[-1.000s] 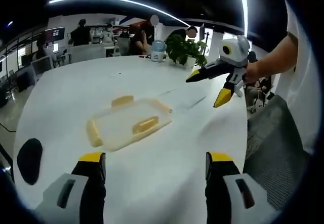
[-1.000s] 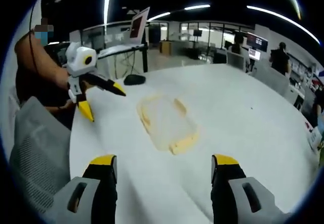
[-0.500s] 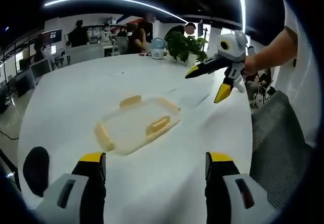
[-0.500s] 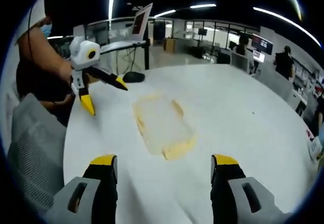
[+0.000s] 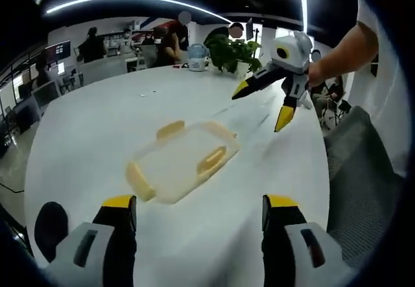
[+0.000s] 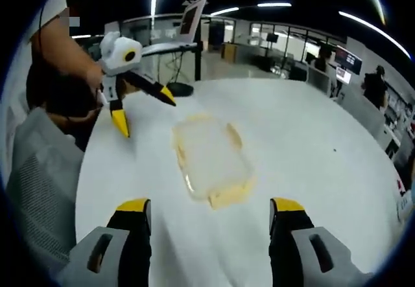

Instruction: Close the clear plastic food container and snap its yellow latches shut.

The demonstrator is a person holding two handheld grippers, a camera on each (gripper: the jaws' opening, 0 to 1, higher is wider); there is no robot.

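Now both grippers hover over white table [image 5: 84, 125], nothing held.

Clear container [image 5: 181, 160] w/ yellow latches [image 5: 212, 160] lies flat mid-table, lid on it, untouched. Left gripper [image 5: 198, 212] jaws spread wide & empty, container ahead betw. them; in right gripper view it's upper left [image 6: 144, 109], jaws apart, just beside container [image 6: 211, 160]. Right gripper [image 6: 207, 216] also wide open, empty; seen in left gripper view at upper right [image 5: 262, 105], above table. Potted plant [image 5: 232, 52] at far edge, black mouse [image 5: 48, 222] near left.

Bare table [image 5: 97, 125] around container [image 5: 181, 160] — unobstructed
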